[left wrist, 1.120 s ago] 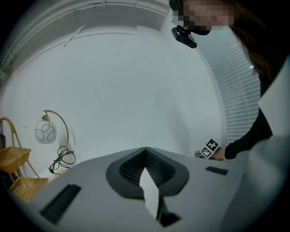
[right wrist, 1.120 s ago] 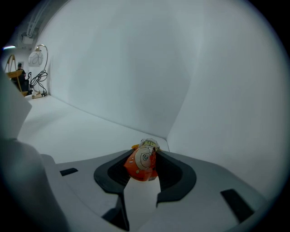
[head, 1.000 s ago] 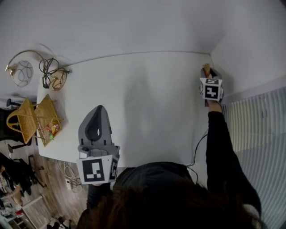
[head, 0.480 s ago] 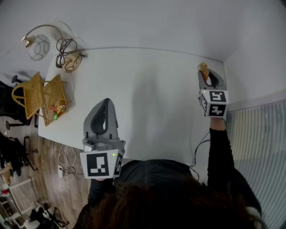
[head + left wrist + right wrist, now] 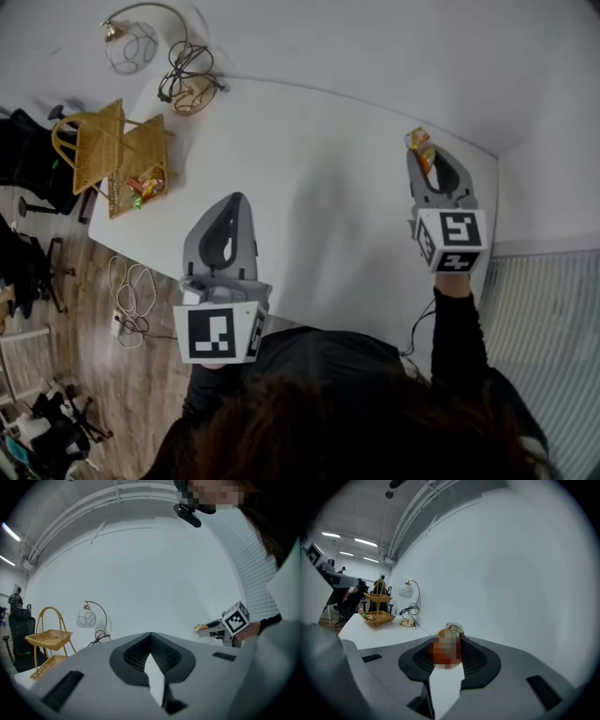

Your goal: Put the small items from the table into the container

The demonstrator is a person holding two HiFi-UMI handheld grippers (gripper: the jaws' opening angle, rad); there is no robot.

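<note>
Your right gripper (image 5: 422,155) is clamped on the small orange packet (image 5: 419,145), above the table (image 5: 319,206) near its right edge; hold that squeeze and carry it level to the wicker basket (image 5: 98,131) at the far left corner; the tabletop between is bare; your left gripper (image 5: 232,202), closed and empty, hangs near the front edge, so pass beyond it and mind the lamp (image 5: 192,94) beside the basket

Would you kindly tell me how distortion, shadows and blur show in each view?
Head view: soft shadows on the table. Left gripper view: strong fisheye, dark corners, mosaic patch at top. Right gripper view: same fisheye; a mosaic patch covers part of the packet.
</note>
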